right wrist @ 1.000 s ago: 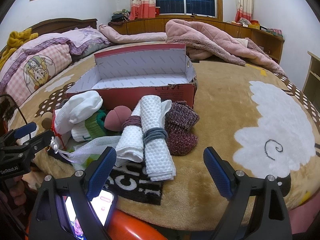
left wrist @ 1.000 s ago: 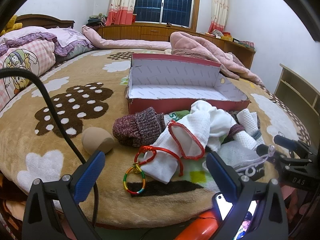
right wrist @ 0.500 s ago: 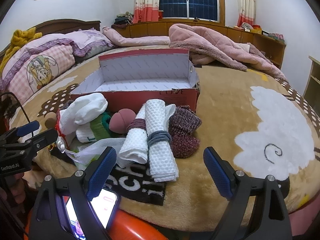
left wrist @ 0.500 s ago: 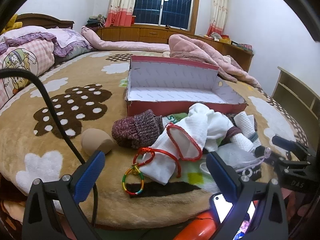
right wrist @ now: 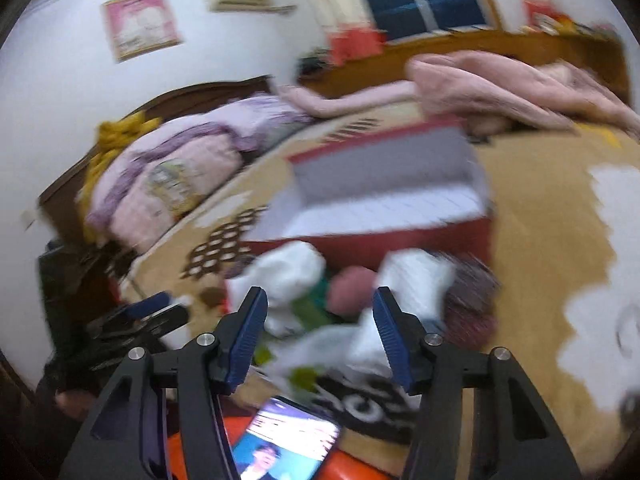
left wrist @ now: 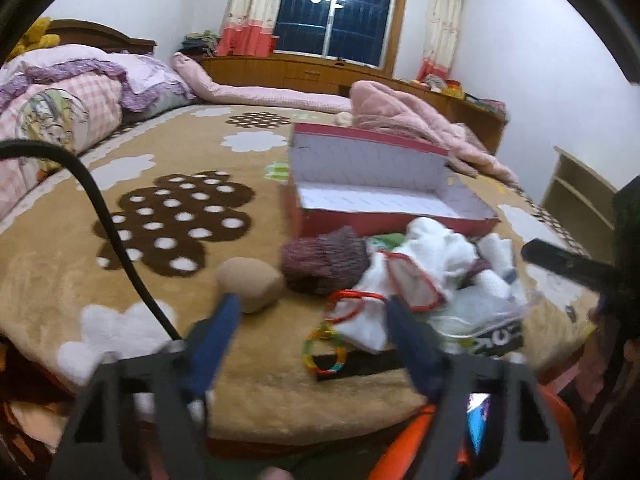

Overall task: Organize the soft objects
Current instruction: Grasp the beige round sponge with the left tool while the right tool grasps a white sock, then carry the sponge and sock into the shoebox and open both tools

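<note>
A pile of soft things lies on the bed in front of an open red box (left wrist: 384, 196): a maroon knit hat (left wrist: 324, 260), a tan sponge (left wrist: 250, 284), a white pouch with red trim (left wrist: 404, 280), rolled white towels (left wrist: 494, 264) and a rainbow ring (left wrist: 324, 350). My left gripper (left wrist: 310, 320) is open and empty, just short of the pile. My right gripper (right wrist: 318, 320) is open and empty, short of the white cloths (right wrist: 292, 276) and a pink sponge (right wrist: 352, 288). The right wrist view is blurred; the box (right wrist: 384, 216) shows behind.
The tan blanket (left wrist: 160, 208) with cloud patterns covers the bed. Pillows (left wrist: 60, 108) lie at the far left, a pink quilt (left wrist: 404, 116) behind the box. A black cable (left wrist: 116, 240) crosses the left. A phone (right wrist: 284, 448) lies below the bed edge.
Both grippers have narrowed their jaws but stay open. The left view has swung left; the right gripper has turned left and tilted, with strong blur.
</note>
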Demonstrator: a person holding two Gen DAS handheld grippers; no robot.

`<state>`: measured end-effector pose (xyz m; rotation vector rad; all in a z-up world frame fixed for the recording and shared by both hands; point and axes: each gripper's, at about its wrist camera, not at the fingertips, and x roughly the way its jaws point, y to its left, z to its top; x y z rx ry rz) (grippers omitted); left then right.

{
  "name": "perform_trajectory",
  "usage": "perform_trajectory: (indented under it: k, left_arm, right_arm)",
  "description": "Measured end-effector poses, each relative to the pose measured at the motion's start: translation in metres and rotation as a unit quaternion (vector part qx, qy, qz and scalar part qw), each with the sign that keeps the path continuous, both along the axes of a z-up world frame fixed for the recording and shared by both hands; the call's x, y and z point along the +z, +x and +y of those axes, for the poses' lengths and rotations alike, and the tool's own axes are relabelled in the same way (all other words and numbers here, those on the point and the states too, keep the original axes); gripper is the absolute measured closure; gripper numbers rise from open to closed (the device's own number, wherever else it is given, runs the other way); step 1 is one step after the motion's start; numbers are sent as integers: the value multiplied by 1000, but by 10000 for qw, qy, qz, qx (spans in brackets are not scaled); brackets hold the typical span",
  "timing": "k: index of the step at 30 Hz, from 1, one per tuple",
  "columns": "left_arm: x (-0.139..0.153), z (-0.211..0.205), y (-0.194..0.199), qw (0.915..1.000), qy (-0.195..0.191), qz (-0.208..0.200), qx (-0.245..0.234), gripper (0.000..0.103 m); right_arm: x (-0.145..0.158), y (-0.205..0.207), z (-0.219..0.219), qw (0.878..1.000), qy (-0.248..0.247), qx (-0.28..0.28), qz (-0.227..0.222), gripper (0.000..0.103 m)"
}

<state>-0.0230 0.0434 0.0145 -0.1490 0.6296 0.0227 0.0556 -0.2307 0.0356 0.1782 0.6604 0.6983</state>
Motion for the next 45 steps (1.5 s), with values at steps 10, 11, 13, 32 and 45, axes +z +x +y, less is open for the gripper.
perform_trajectory:
  k: [10,11,13,32,45]
  left_arm:
    - [-24,63,43,9918,-950,728,457,49]
    - [-28,67,49,9890,-1154,816,435,49]
    - [-38,73,61,9818,-1608,941,358,49]
    - [7,66,45,9842,-1766,-70,82,79]
    - [36,26,70,9835,-1629,-448,-645,78]
  right_arm:
    - [7,22,74,9906,-818,902,-629,11]
    - [7,24,78,9908,-804,945,-547,11]
    - [5,33,87,9896,-930,995,-457,17]
    - [21,61,60,9966,-310,679,-354,97]
    - [43,63,-1,9965,-193,-57,-812,97]
